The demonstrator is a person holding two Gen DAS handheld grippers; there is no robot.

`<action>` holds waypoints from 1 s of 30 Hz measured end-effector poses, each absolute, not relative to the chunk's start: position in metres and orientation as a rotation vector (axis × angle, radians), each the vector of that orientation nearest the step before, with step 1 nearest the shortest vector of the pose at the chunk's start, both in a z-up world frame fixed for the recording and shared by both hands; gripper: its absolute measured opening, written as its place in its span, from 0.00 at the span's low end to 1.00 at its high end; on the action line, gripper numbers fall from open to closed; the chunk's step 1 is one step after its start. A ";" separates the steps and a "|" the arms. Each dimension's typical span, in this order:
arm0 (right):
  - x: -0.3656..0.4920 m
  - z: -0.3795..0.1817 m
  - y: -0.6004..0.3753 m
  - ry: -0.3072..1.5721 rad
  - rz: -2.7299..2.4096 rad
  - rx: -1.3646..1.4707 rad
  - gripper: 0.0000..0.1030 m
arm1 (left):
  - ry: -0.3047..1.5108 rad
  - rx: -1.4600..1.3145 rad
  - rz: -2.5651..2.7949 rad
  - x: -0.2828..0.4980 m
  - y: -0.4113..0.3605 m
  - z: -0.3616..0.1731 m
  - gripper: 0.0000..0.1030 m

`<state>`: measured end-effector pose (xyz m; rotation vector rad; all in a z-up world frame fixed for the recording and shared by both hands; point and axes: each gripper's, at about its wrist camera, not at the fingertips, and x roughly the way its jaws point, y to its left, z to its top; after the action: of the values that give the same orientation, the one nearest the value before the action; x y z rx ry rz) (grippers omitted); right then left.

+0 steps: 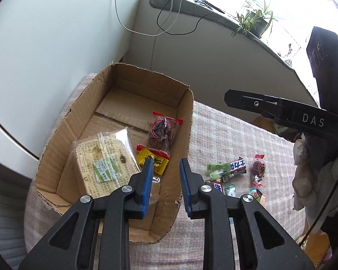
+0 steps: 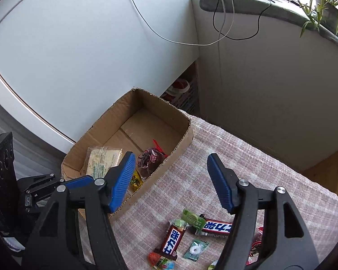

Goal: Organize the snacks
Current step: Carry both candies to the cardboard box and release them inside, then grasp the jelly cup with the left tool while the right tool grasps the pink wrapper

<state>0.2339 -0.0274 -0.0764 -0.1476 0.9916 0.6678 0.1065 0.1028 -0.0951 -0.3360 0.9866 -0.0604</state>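
Note:
An open cardboard box (image 1: 187, 121) stands on the checked cloth (image 1: 225, 135). In it lie a clear-wrapped cracker pack (image 1: 103, 164), a yellow candy (image 1: 156, 157) and a dark pack with red ends (image 1: 162, 130). My left gripper (image 1: 166, 162) hovers over the box's near right corner, open, with nothing between its blue pads. My right gripper (image 2: 171, 155) is open wide above the cloth, right of the box (image 2: 187, 135), and holds nothing. Below it on the cloth lie two brown chocolate bars (image 2: 173, 238) (image 2: 216, 226), a green packet (image 2: 192, 219) and a mint packet (image 2: 196, 249).
A gloved hand (image 1: 304, 175) holds the right gripper's handle. White walls stand behind the box, with cables (image 2: 218, 33) hanging from a sill that bears a plant (image 1: 254, 20). A crate with shoes (image 2: 182, 90) sits on the floor past the table's far edge.

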 end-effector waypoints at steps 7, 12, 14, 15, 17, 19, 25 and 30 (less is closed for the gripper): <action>0.214 -0.067 -0.096 0.969 0.593 -0.118 0.68 | 1.002 -0.279 -0.160 0.083 0.061 -0.095 0.52; 0.187 -0.077 -0.141 0.970 0.517 -0.147 0.78 | 1.037 -0.201 -0.252 0.071 0.021 -0.103 0.52; 0.176 -0.087 -0.155 0.998 0.491 -0.168 0.78 | 1.056 -0.173 -0.276 0.067 0.007 -0.109 0.52; 0.172 -0.093 -0.161 1.020 0.482 -0.174 0.78 | 1.065 -0.170 -0.287 0.066 0.002 -0.112 0.52; 0.163 -0.106 -0.172 1.048 0.456 -0.174 0.78 | 1.086 -0.168 -0.298 0.065 -0.007 -0.120 0.52; 0.154 -0.119 -0.182 1.070 0.428 -0.169 0.78 | 1.100 -0.163 -0.298 0.066 -0.013 -0.127 0.52; 0.131 -0.157 -0.190 1.143 0.353 -0.215 0.78 | 1.139 -0.152 -0.282 0.068 -0.015 -0.145 0.52; 0.132 -0.181 -0.192 1.240 0.285 -0.127 0.50 | 1.160 -0.146 -0.270 0.069 -0.017 -0.157 0.52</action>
<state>0.1316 -0.1919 -0.1805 -0.1271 1.2404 0.2849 0.0688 -0.0171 -0.1568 -0.1464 1.1597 -0.2705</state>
